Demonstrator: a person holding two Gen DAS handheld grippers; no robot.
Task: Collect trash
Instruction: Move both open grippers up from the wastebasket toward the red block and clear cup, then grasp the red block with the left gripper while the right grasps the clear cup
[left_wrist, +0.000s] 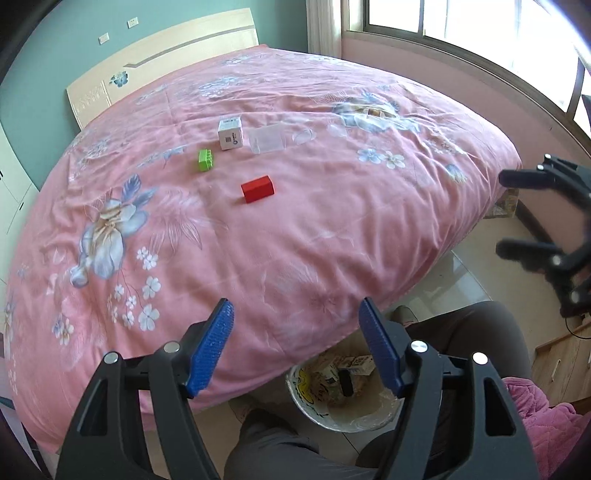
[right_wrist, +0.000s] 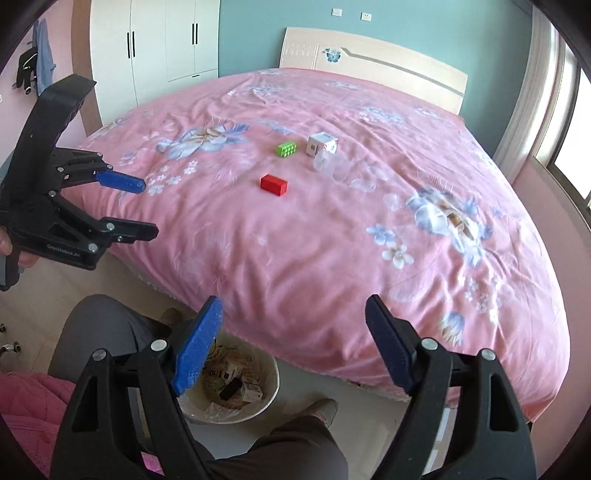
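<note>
On the pink floral bed (left_wrist: 258, 240) (right_wrist: 332, 240) lie a red block (left_wrist: 258, 188) (right_wrist: 273, 184), a green studded brick (left_wrist: 205, 160) (right_wrist: 286, 149), a small white box (left_wrist: 230, 133) (right_wrist: 322, 143) and a clear plastic bottle (left_wrist: 271, 137) (right_wrist: 334, 168). A white trash bin (left_wrist: 343, 391) (right_wrist: 229, 387) holding several scraps stands on the floor at the bed's near edge. My left gripper (left_wrist: 295, 347) (right_wrist: 147, 206) is open and empty above the bed edge. My right gripper (right_wrist: 295, 347) (left_wrist: 506, 214) is open and empty, over the bin side.
The person's grey-trousered legs (left_wrist: 277, 443) (right_wrist: 110, 332) flank the bin. A headboard (right_wrist: 369, 55) and white wardrobe (right_wrist: 155, 37) stand at the far side. A window (left_wrist: 480, 29) lines one wall. A wooden cabinet (left_wrist: 565, 358) stands on the floor.
</note>
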